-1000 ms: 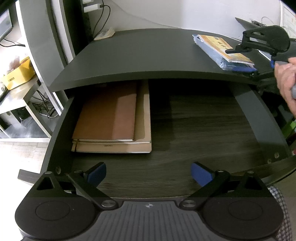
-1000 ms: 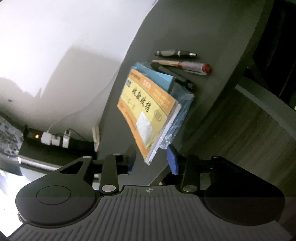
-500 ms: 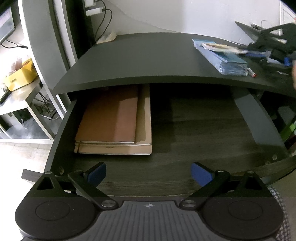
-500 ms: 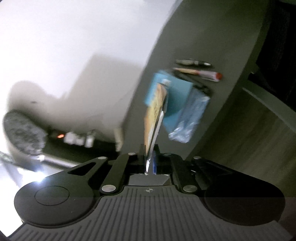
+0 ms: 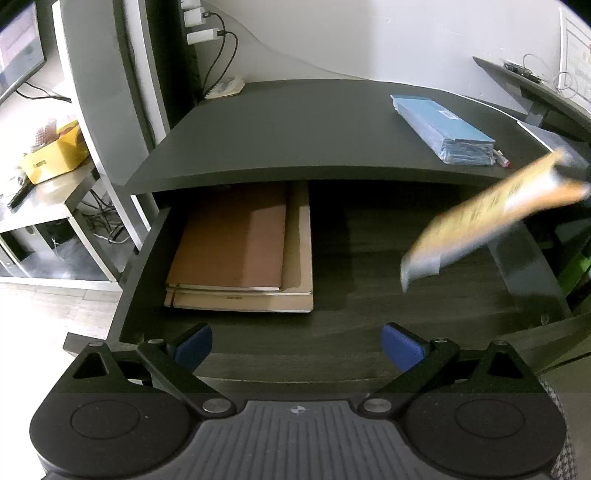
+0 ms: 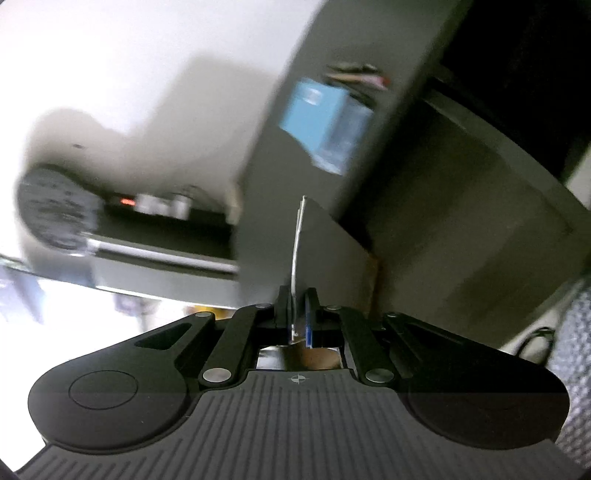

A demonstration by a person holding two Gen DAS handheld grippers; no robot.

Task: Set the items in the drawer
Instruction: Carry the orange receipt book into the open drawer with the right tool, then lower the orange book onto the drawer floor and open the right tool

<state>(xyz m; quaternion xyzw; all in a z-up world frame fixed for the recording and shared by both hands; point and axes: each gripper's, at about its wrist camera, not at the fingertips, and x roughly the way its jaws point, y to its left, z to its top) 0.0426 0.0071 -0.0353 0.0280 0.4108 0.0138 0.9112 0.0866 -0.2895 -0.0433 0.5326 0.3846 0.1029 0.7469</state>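
Note:
An orange booklet (image 5: 491,218) hangs blurred over the right side of the open drawer (image 5: 369,266), tilted down to the left. My right gripper (image 6: 297,306) is shut on the booklet (image 6: 300,243), seen edge-on between the jaws. Two brown notebooks (image 5: 240,251) lie stacked in the drawer's left half. A blue packet (image 5: 443,127) rests on the dark desk top (image 5: 295,129), with a pen (image 5: 502,160) at its near end. My left gripper (image 5: 297,343) stands open at the drawer's front edge, holding nothing.
A grey shelf unit (image 5: 110,92) with a yellow box (image 5: 51,155) stands left of the desk. A power strip with plugs (image 5: 199,22) hangs at the wall. The drawer's right rail (image 5: 524,266) slopes toward me. Patterned cloth (image 6: 576,350) shows at the right.
My right gripper has lifted the orange booklet off the blue packet and carried it down over the drawer's right side. The left gripper has stayed open in place.

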